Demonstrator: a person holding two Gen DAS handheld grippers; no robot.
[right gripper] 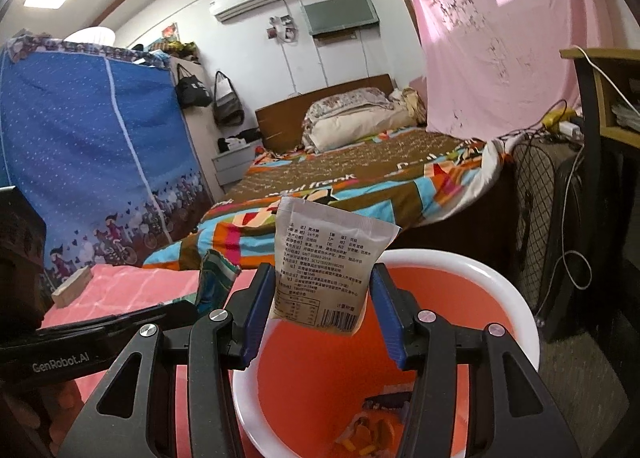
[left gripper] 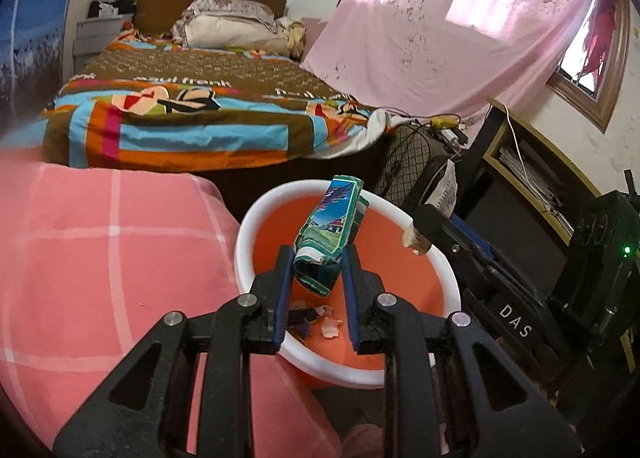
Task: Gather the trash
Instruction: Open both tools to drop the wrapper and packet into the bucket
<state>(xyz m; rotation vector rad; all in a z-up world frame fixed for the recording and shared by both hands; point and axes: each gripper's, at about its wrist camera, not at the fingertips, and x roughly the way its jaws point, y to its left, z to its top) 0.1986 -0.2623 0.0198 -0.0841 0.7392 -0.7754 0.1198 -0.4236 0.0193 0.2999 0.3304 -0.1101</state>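
Observation:
A crumpled green printed carton (left gripper: 332, 217) sticks up from my left gripper (left gripper: 316, 256), whose blue pads are shut on its lower end. It hangs over the orange bin with a white rim (left gripper: 248, 234). Torn scraps (left gripper: 320, 318) lie on the bin's bottom. In the right wrist view my right gripper (right gripper: 320, 276) is shut on a white printed sachet (right gripper: 328, 250), held upright above the same bin (right gripper: 516, 298). The left gripper's black arm (right gripper: 100, 326) and its carton (right gripper: 218, 278) show to the left of the bin. The right gripper (left gripper: 480, 258) reaches in over the bin's right rim.
A pink checked blanket (left gripper: 100, 258) lies left of the bin. Behind it stands a bed with a colourful cover (left gripper: 200, 109). A floor fan (left gripper: 416, 161), cables and a black desk (left gripper: 520, 161) crowd the right side. A blue fabric wardrobe (right gripper: 80, 137) stands at the left.

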